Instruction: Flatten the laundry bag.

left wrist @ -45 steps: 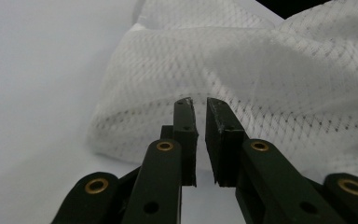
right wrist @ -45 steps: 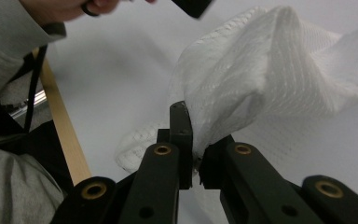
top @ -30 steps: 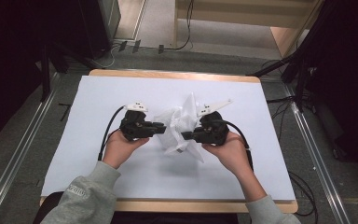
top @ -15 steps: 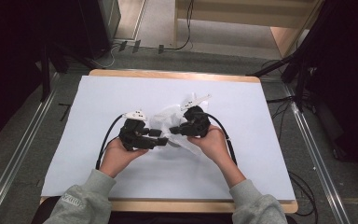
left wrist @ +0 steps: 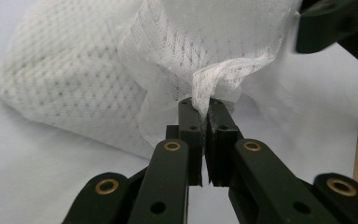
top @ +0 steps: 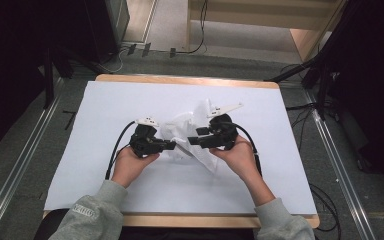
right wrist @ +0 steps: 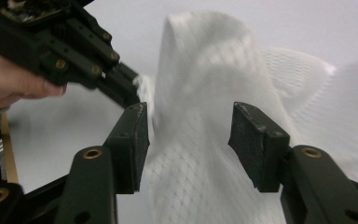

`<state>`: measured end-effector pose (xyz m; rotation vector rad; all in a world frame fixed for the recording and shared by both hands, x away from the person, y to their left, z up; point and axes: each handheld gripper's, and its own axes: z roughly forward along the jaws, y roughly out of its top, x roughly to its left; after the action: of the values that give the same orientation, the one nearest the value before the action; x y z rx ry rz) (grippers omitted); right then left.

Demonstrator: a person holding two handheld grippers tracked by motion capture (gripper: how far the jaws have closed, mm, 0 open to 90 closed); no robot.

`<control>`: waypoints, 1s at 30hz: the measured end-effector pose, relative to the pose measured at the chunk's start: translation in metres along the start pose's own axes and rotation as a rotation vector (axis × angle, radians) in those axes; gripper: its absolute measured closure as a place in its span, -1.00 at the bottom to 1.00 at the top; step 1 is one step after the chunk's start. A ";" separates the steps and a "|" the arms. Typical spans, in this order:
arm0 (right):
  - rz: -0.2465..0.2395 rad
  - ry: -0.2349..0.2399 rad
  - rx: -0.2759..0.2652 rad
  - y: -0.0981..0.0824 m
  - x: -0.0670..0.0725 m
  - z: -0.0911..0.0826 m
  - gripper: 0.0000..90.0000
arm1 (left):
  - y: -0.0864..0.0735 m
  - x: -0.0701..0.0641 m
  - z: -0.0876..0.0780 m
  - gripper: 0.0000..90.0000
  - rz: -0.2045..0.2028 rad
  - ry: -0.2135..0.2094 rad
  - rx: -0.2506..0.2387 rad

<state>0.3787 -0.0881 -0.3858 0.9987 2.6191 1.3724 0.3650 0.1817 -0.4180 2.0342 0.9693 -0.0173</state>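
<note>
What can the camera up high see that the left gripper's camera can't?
High view: both of the person's hands, the whole white table with its wooden edge, the floor around it, and the right gripper with jaws apart; they have just been opening. Left gripper view: the lacy holes in the white mesh cloth and a bunched bit pinched between shut jaws. Both views: the cloth and the left gripper.

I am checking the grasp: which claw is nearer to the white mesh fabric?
Left. The left claw is shut on a bunched edge of the white mesh fabric. The right claw has just opened and straddles a fold without pressing.
</note>
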 end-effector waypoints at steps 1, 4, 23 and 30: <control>0.007 -0.015 -0.015 -0.006 -0.001 -0.012 -0.01 | 0.000 0.002 -0.001 0.95 -0.005 0.003 -0.004; 0.019 -0.023 -0.022 -0.015 -0.001 -0.021 -0.02 | 0.001 0.010 -0.005 0.95 -0.024 0.008 -0.006; 0.017 -0.095 0.042 -0.106 0.015 -0.022 -0.15 | 0.007 0.029 -0.009 0.95 -0.057 0.035 -0.005; -0.006 -0.181 0.079 -0.100 0.003 -0.001 0.26 | 0.008 0.035 -0.006 0.95 -0.066 0.034 0.007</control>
<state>0.3230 -0.1276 -0.4588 1.0681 2.5580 1.1269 0.3927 0.2052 -0.4202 2.0141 1.0585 -0.0216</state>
